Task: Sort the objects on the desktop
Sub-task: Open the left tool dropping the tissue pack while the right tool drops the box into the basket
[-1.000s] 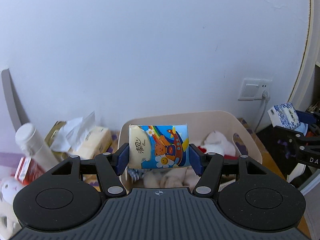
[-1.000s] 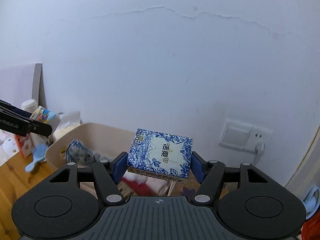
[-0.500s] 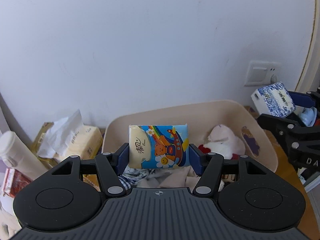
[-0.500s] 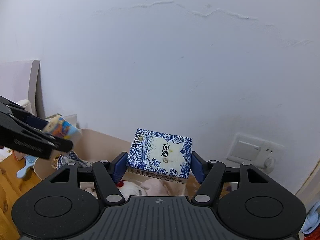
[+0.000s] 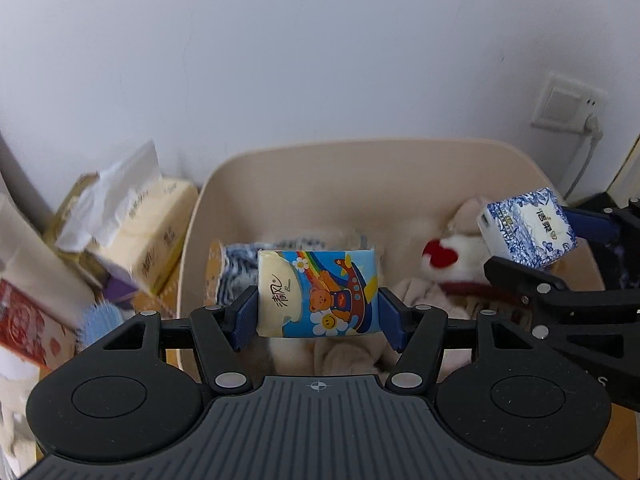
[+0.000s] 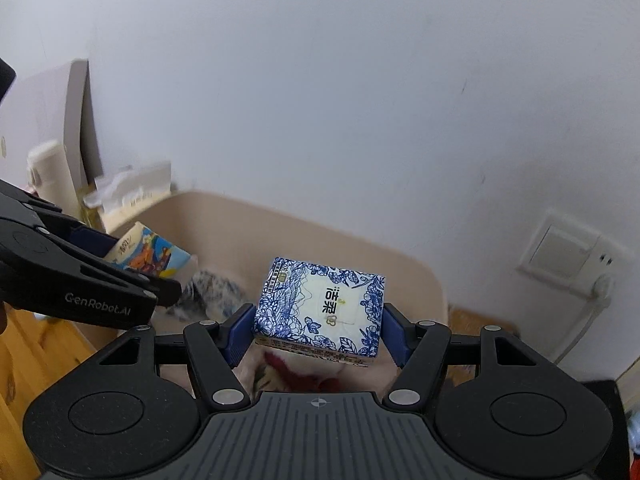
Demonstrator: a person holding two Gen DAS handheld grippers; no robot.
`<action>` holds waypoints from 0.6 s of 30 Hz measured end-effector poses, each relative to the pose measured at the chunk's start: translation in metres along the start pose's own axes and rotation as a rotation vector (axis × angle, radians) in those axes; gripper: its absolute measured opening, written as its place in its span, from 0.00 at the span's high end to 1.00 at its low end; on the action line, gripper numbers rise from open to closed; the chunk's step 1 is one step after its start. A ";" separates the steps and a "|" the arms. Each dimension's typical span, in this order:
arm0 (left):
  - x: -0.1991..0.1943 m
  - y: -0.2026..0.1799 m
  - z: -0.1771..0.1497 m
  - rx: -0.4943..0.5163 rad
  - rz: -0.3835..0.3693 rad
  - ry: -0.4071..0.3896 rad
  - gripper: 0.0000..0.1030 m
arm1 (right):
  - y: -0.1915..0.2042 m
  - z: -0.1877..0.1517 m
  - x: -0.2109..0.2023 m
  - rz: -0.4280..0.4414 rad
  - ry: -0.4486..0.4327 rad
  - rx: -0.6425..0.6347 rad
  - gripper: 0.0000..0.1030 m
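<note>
Blue-patterned tissue pack (image 6: 320, 310) clamped between right fingers (image 6: 394, 332)

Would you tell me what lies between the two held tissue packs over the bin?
In the left wrist view, a white plush toy with a red patch lies in the bin, between the cartoon pack and the blue-patterned pack.

Left claw (image 5: 317, 325) and right claw (image 6: 319, 335) both clamped, level
</note>
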State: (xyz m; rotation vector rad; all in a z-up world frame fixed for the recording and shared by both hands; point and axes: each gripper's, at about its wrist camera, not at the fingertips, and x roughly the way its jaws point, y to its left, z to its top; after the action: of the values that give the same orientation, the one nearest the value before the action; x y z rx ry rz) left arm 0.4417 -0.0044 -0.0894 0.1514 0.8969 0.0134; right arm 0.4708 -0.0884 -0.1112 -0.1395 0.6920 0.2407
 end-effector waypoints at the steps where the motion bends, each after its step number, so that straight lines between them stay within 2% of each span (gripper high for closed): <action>1: 0.002 0.000 -0.002 -0.001 0.001 0.012 0.39 | 0.004 -0.006 0.001 -0.004 0.013 0.006 0.38; 4: 0.008 0.001 -0.005 -0.011 -0.008 0.038 0.38 | 0.006 -0.010 0.002 -0.013 0.036 0.003 0.38; 6: 0.008 0.003 -0.005 -0.022 -0.033 0.053 0.38 | 0.006 -0.014 0.004 -0.011 0.058 0.005 0.30; 11: 0.002 0.003 -0.004 -0.036 -0.047 0.065 0.31 | -0.001 -0.014 0.004 0.008 0.071 0.046 0.26; 15: -0.004 0.003 -0.005 -0.038 -0.037 0.044 0.27 | 0.000 -0.015 -0.001 -0.001 0.065 0.042 0.23; 17: -0.010 0.003 -0.005 -0.046 -0.034 0.028 0.24 | -0.002 -0.014 -0.006 -0.004 0.058 0.057 0.12; 18: -0.014 0.004 -0.004 -0.049 -0.037 0.021 0.24 | -0.004 -0.014 -0.010 -0.003 0.048 0.085 0.09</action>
State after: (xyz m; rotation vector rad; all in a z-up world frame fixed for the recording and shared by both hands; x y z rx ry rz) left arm 0.4299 -0.0012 -0.0810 0.0892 0.9197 0.0026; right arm 0.4560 -0.0967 -0.1149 -0.0652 0.7482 0.2055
